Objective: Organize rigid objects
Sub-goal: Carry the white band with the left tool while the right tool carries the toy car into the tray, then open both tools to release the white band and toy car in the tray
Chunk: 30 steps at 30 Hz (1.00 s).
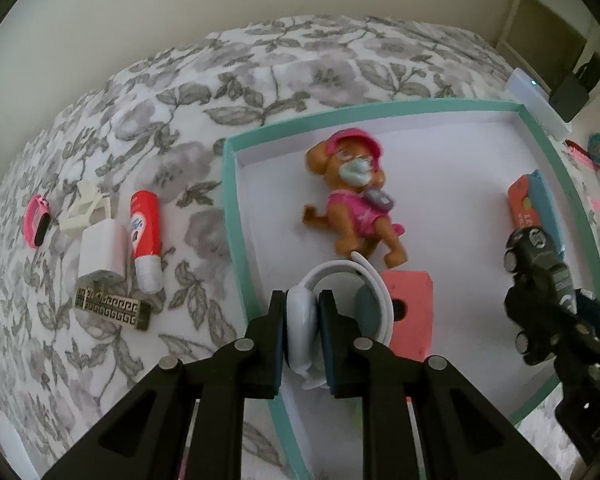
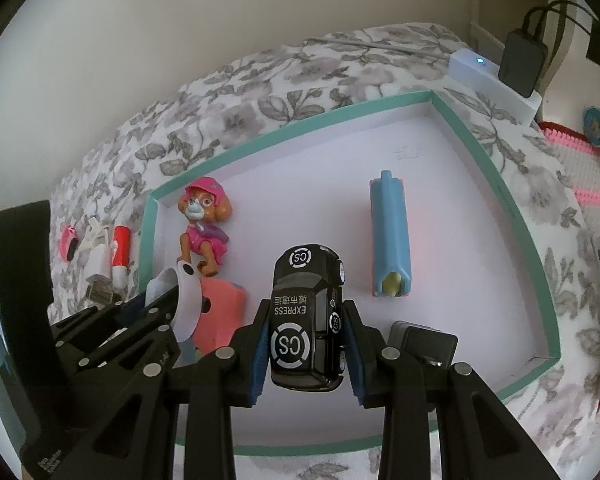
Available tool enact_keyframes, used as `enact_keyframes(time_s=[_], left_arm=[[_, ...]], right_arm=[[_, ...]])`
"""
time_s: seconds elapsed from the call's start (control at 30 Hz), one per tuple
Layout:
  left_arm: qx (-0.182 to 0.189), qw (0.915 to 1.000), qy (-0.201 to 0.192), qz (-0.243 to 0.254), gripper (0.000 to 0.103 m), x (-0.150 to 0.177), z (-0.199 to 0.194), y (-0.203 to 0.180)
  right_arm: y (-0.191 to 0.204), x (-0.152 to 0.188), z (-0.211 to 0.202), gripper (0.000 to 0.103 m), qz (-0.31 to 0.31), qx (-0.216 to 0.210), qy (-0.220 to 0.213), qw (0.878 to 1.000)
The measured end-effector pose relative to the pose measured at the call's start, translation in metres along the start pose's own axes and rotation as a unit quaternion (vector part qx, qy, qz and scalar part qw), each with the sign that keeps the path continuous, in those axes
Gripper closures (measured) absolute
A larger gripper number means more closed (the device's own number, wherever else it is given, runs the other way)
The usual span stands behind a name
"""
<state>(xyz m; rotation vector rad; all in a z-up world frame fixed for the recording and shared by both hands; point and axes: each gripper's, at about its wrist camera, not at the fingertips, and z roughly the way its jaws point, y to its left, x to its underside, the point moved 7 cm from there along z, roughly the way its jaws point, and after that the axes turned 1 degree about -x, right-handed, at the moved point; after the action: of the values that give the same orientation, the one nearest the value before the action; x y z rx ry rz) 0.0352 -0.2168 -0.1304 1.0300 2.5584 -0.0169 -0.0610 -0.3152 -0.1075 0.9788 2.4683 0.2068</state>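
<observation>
- On the flowered bedspread (image 1: 300, 60), at the far left, lie a pink wristband (image 1: 36, 220), a white clip (image 1: 85, 208), a white charger block (image 1: 102, 254), a red and white tube (image 1: 145, 236) and a gold patterned bar (image 1: 114, 307), all close together outside the box.
- The teal-rimmed box (image 1: 229, 216) has a white floor; a pink-capped toy dog (image 1: 356, 196) lies in its left part.
- The left gripper (image 1: 303, 320) holds a white smartwatch (image 1: 300, 320) between narrow fingers, low over the box beside a coral block (image 1: 410, 312).
- The right gripper (image 2: 306, 344) clamps a black toy car (image 2: 308, 320) by its sides, over the box floor.
- A blue and orange case (image 2: 390, 236) lies to the right in the box, and a dark small box (image 2: 430, 344) sits near the right fingers.
</observation>
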Motion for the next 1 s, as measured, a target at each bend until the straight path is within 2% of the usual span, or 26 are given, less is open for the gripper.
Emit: enact_keyframes(time_s=[0.4,0.5,0.57,0.8,0.93,1.0], left_arm=[[0.004,0.9999,0.015,0.003,0.085,0.004,-0.006,-0.001],[0.005,0.9999,0.012,0.004,0.081,0.003,-0.010,-0.001],[0.006,0.9999,0.009,0.003,0.075,0.002,-0.013,0.000],[0.012,0.9999,-0.002,0.000,0.073,-0.002,-0.024,0.003],[0.013,0.9999,-0.010,-0.005,0.063,-0.005,-0.031,0.007],[0.013,0.9998,-0.013,-0.007,0.062,-0.007,-0.034,0.009]], right_arm=[[0.005,0.001,0.004,0.068,-0.020,0.011,0.007,1.000],[0.005,0.001,0.003,0.068,-0.024,0.014,0.009,1.000],[0.005,0.001,0.004,0.068,-0.028,0.020,0.009,0.999],[0.006,0.001,0.005,0.068,-0.034,0.028,0.014,0.999],[0.007,0.001,0.005,0.068,-0.037,0.031,0.014,0.999],[0.007,0.001,0.006,0.067,-0.039,0.034,0.015,0.999]])
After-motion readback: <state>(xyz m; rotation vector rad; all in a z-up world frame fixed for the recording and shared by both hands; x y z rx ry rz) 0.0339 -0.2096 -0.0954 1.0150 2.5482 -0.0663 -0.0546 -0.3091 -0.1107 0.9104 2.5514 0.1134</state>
